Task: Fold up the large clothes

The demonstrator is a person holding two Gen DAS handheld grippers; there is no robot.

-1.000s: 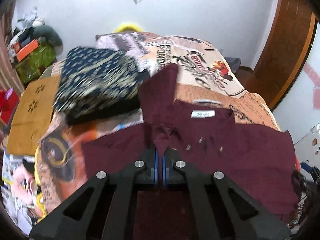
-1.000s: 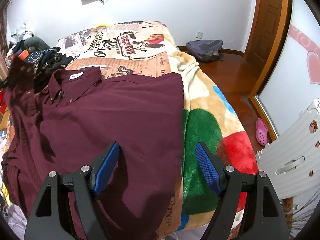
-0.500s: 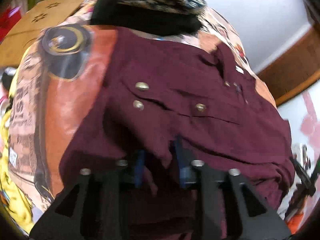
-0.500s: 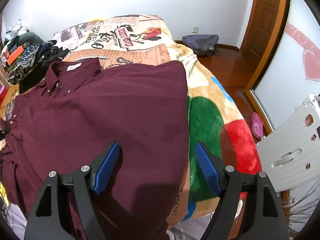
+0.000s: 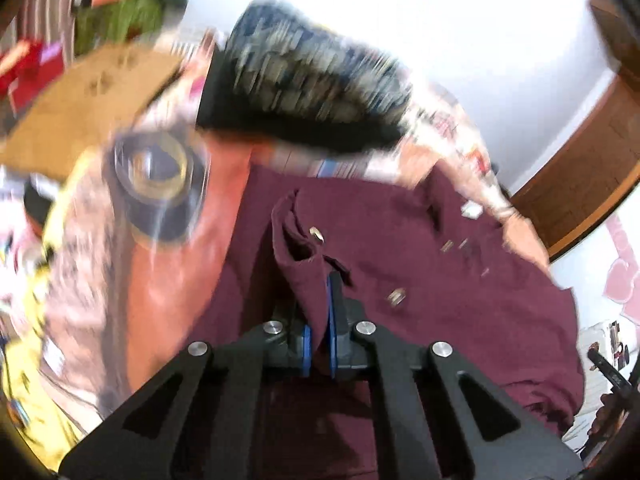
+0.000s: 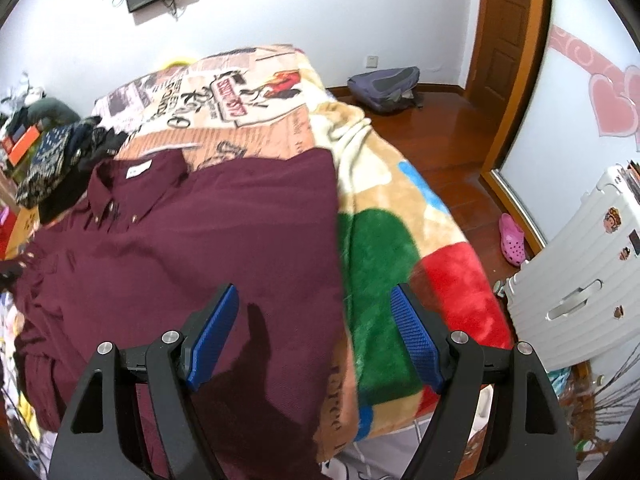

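**Left wrist: sleeve pinched, fold under way**

Left wrist view shows your left gripper (image 5: 318, 312) clamped on a bunched piece of the shirt (image 5: 460, 300), likely the sleeve or cuff, with cloth standing up between the blue pads. The shirt lies spread on the bed (image 6: 376, 248), collar (image 6: 120, 184) toward the far end, its right edge straight. Your right gripper (image 6: 316, 336) hovers over the shirt's near hem, jaws wide, nothing between them. You seem to be on the sleeve fold. Next, carry the pinched cloth across the shirt's body, lay it flat, then release; keep the right gripper ready to pin the hem.
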